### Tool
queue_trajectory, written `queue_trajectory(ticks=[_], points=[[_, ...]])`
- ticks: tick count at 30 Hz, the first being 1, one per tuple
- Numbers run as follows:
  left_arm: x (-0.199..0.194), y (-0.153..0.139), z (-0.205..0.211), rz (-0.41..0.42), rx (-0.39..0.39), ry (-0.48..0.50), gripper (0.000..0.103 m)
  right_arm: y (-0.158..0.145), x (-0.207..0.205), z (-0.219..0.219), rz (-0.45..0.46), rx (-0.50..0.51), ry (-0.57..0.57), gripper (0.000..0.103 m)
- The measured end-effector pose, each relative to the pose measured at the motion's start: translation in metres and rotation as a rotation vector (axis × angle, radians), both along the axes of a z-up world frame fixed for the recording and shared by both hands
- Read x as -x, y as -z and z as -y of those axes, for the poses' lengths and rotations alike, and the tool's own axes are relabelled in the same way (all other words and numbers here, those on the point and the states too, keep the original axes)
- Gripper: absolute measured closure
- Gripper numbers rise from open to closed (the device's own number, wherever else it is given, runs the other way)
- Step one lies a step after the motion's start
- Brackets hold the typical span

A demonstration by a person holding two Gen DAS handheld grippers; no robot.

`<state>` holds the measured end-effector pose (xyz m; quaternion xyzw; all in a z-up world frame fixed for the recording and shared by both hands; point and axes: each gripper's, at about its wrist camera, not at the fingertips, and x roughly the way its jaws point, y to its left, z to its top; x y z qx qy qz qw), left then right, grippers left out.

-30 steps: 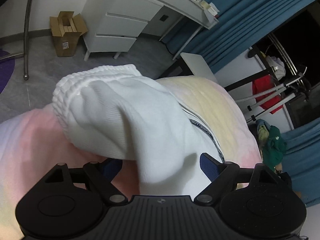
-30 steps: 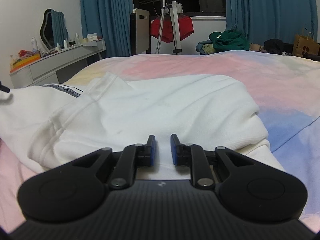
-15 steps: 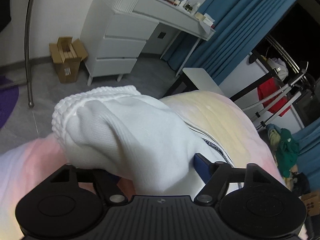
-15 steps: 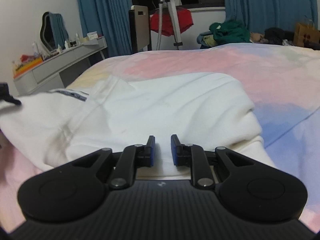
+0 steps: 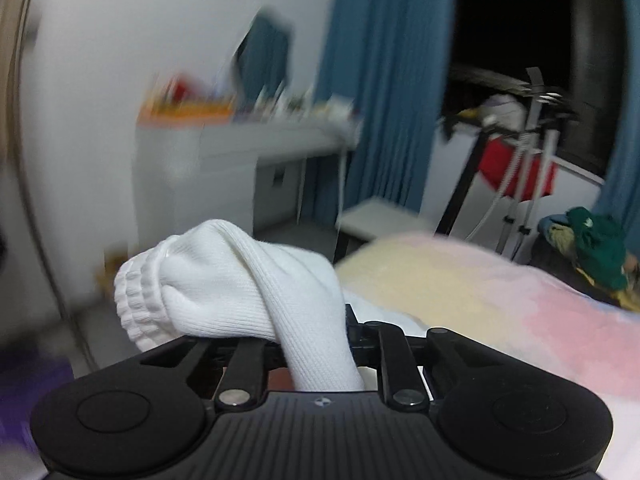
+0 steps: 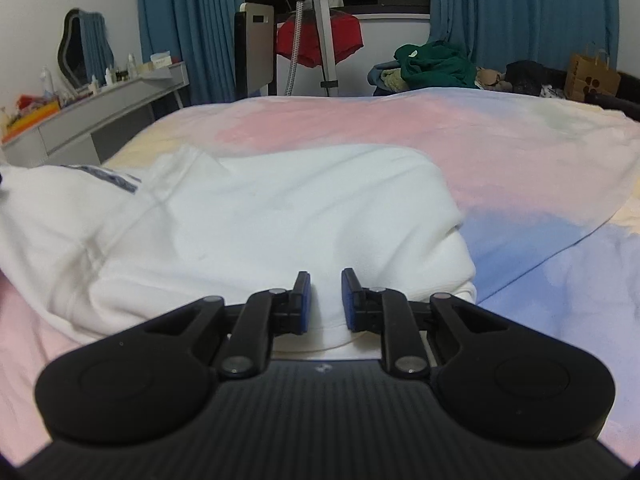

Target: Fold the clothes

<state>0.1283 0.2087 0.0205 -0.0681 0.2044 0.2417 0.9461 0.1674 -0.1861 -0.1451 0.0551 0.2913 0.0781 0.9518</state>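
Observation:
A white sweatshirt [image 6: 280, 216] with a dark printed band [image 6: 116, 178] lies spread on the pastel bedspread [image 6: 440, 136]. Its near hem runs between the blue pads of my right gripper [image 6: 323, 304], which is shut on that hem low over the bed. In the left wrist view my left gripper [image 5: 312, 344] is shut on the ribbed cuff [image 5: 192, 280] of the same garment and holds it lifted above the bed's edge. The cloth bunches over the fingers and hides the left pad. This view is motion-blurred.
A white dressing table [image 6: 100, 120] with bottles and a mirror stands left of the bed. Beyond the bed are blue curtains [image 6: 188, 20], a steamer stand with a red garment [image 6: 320, 36], a pile of green clothes [image 6: 432, 64] and a paper bag [image 6: 592, 76].
The left gripper has closed on the cuff and swung upward and toward the room, lifting the sleeve off the bed. The right gripper has stayed put on the hem.

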Motion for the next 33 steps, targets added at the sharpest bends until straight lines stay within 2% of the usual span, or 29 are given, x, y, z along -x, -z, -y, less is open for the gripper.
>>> queue_trajectory(ticks=[4,9,13,17,19,21,24,27,30,31,32,33], points=[[-0.003,-0.029,0.068,0.092,-0.158,0.052,0.086,-0.016,0.007,0.028,0.032,-0.072,0.052,0.084],[-0.017,-0.045,0.172,0.187,-0.297,0.129,0.086,-0.037,0.016,0.064,0.075,-0.164,0.121,0.081],[-0.023,-0.034,0.262,0.236,-0.364,0.206,0.086,-0.052,0.022,0.096,0.107,-0.242,0.188,0.081],[-0.024,0.001,0.348,0.235,-0.403,0.299,0.086,-0.049,0.021,0.131,0.109,-0.334,0.276,0.081],[-0.028,0.026,0.385,0.212,-0.424,0.348,0.086,-0.047,0.021,0.141,0.109,-0.337,0.309,0.081],[-0.034,0.059,0.418,0.148,-0.451,0.409,0.085,-0.044,0.020,0.150,0.107,-0.346,0.338,0.081],[-0.046,0.107,0.450,0.008,-0.488,0.505,0.084,-0.040,0.019,0.162,0.105,-0.390,0.366,0.081],[-0.051,0.136,0.472,-0.071,-0.541,0.577,0.081,-0.038,0.015,0.161,0.099,-0.397,0.348,0.080],[-0.052,0.133,0.476,-0.103,-0.524,0.625,0.077,-0.033,0.007,0.157,0.074,-0.430,0.301,0.080],[-0.051,0.130,0.476,-0.112,-0.513,0.642,0.071,-0.031,0.005,0.156,0.066,-0.446,0.288,0.080],[-0.049,0.127,0.476,-0.122,-0.498,0.665,0.058,-0.029,0.002,0.155,0.057,-0.462,0.275,0.080],[-0.047,0.123,0.470,-0.132,-0.490,0.694,0.051,-0.027,0.001,0.155,0.049,-0.492,0.264,0.080]])
